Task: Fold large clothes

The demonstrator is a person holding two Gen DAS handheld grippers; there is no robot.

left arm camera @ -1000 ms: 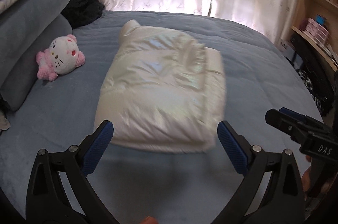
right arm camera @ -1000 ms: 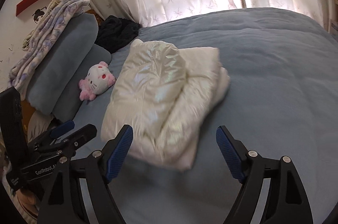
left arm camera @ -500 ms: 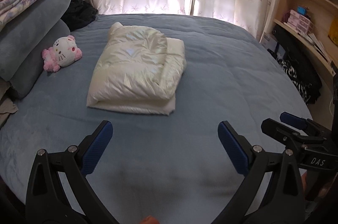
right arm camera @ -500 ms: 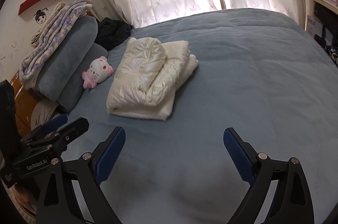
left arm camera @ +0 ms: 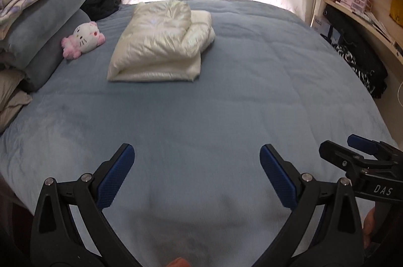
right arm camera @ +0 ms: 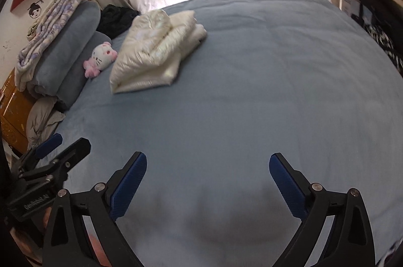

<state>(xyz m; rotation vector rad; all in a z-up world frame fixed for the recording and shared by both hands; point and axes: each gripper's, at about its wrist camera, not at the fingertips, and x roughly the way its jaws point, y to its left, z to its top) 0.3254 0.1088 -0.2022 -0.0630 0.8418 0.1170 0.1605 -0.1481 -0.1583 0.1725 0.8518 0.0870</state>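
Cream and shiny, the folded puffer jacket (left arm camera: 161, 43) is lying on the blue bed (left arm camera: 226, 103) near the pillows, just beside a pink plush toy (left arm camera: 84, 38). Well apart from it, the left gripper (left arm camera: 196, 166) is hovering released, and the right gripper (right arm camera: 207, 176), its jaws having just been opening, is gaping with nothing between them.

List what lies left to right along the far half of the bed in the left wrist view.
Grey pillows → pink plush toy → folded white jacket → bare blue bedcover → bookshelf.
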